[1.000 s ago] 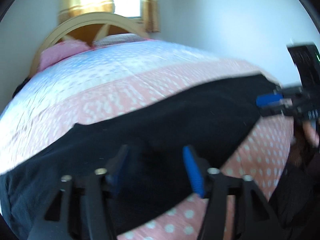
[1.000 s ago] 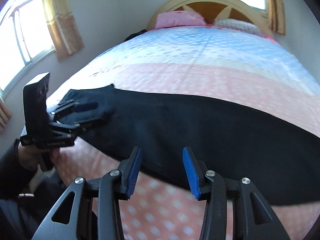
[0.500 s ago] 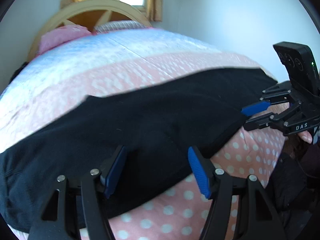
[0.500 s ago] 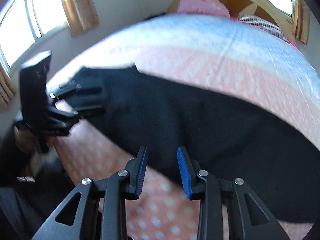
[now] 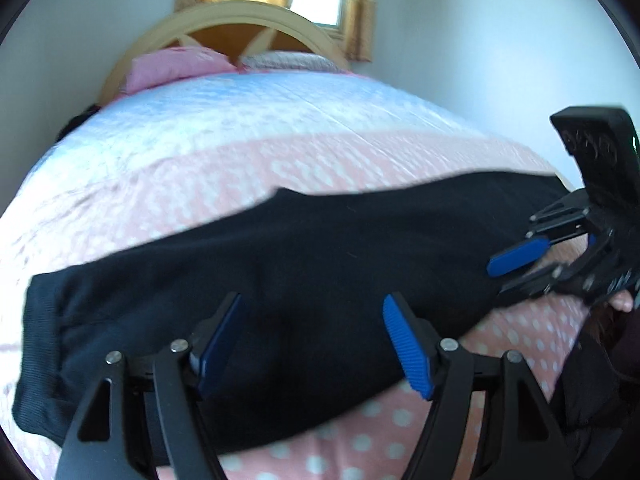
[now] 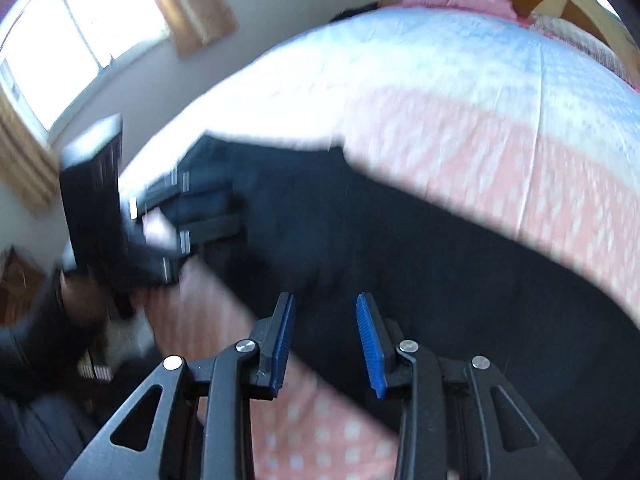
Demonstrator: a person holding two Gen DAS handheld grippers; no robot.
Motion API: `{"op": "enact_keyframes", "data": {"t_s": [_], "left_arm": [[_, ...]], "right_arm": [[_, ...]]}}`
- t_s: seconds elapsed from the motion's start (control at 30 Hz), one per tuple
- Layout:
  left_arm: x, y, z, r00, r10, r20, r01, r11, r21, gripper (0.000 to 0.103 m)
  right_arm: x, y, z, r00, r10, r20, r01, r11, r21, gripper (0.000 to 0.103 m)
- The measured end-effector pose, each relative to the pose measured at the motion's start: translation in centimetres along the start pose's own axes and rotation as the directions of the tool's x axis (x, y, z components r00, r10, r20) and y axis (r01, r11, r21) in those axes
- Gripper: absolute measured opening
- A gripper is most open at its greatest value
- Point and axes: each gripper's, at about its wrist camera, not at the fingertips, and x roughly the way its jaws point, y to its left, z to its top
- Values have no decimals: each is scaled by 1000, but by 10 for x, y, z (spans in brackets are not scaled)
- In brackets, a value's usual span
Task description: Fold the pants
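Black pants [image 5: 320,248] lie stretched across the pink dotted bedspread [image 5: 240,168], their ribbed end at the left in the left wrist view. My left gripper [image 5: 312,340] hovers over the near part of that cloth, its jaws opening, and the pads do not press on anything. In the right wrist view the pants [image 6: 440,248] run from the left to the lower right. My right gripper [image 6: 326,344] stands open with a narrow gap over their near edge. Each gripper shows in the other's view: the right gripper [image 5: 516,260] at the pants' right end, the left gripper [image 6: 200,212] blurred at their left end.
The bed's arched headboard [image 5: 256,24] and a pink pillow [image 5: 176,64] are at the far end, with curtained windows [image 6: 80,32] behind and to the side. The person's dark sleeve [image 5: 592,380] and hand are at the bed's near edge.
The left gripper slid along the pants so that their ribbed left end has come into view, and its jaws widened. The right gripper moved along the near edge towards the left one and narrowed its gap.
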Motion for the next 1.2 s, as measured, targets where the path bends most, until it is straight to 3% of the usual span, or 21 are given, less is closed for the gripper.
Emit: {"op": "enact_keyframes", "data": {"t_s": [0.1, 0.2, 0.3, 0.43, 0.5, 0.53, 0.77, 0.9, 1.07, 1.13, 1.2], "left_arm": [[14, 14, 0, 998, -41, -53, 38, 997, -63, 75], [17, 2, -1, 995, -41, -86, 42, 999, 11, 89], [19, -9, -3, 994, -35, -104, 42, 997, 71, 96], [16, -2, -4, 993, -80, -84, 84, 996, 37, 96], [14, 0, -6, 993, -91, -79, 94, 995, 33, 96], [14, 0, -6, 993, -91, -78, 94, 995, 34, 96], [14, -3, -6, 995, -68, -66, 71, 996, 47, 97], [18, -6, -4, 997, -43, -68, 47, 997, 63, 98], [17, -4, -6, 997, -32, -68, 36, 997, 66, 98], [18, -4, -5, 997, -28, -68, 32, 997, 68, 99], [18, -4, -4, 997, -25, -67, 30, 997, 69, 99]], "right_arm": [[18, -15, 40, 998, 46, 35, -49, 994, 101, 35], [52, -32, 71, 995, 101, 21, -104, 973, 207, 35], [94, -45, 91, 985, 174, 0, -165, 931, 326, 35], [131, -54, 101, 968, 251, -12, -221, 873, 436, 35], [140, -54, 105, 957, 289, -4, -254, 849, 463, 15], [142, -52, 107, 956, 292, -5, -257, 850, 460, 15], [121, -30, 122, 981, 185, 64, -195, 906, 376, 8], [142, -38, 117, 995, 105, -3, -96, 923, 373, 7], [145, -35, 113, 994, 107, -4, -99, 928, 358, 8], [134, -30, 113, 996, 94, 10, -92, 939, 332, 13], [115, -29, 112, 997, 65, 34, -72, 948, 311, 35]]}}
